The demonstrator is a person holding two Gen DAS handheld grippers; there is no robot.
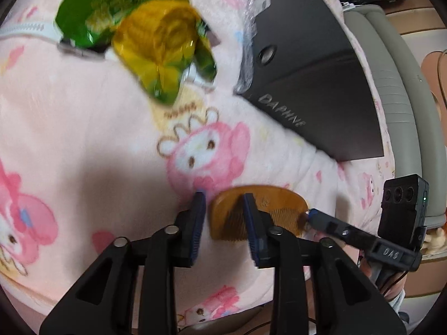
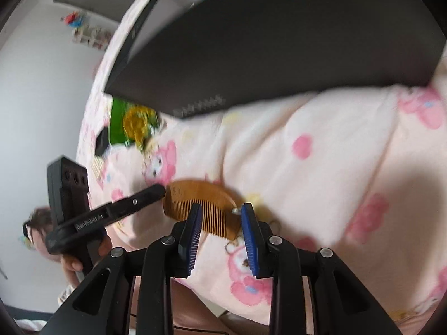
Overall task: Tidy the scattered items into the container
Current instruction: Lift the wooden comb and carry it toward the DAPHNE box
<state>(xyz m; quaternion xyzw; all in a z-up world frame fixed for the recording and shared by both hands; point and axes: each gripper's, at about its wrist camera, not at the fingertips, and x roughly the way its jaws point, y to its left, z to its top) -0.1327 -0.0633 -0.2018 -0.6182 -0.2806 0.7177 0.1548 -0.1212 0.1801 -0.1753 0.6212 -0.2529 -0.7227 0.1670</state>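
Left wrist: both claws [image 1: 225, 203] [image 2: 220, 209] spread wide at the comb's [image 1: 276, 201] opposite ends.

Green snack packet [image 1: 123, 14], blurred, its print unreadable and its top cut off by the frame edge. Wooden comb [image 1: 259, 212], partly hidden behind a blue pad [image 1: 252, 223]. Dark box [image 2: 279, 36], lettering smeared, upper part cropped. Small black object [image 2: 102, 139] beside the packet, unidentifiable.

I see a brown wooden comb [image 1: 259, 209] lying flat on the bed, nearest me. Farther off lies a green snack packet [image 1: 117, 8] with a yellow wrapped piece [image 1: 159, 42] on it. The dark box [image 1: 315, 64] sits far right.
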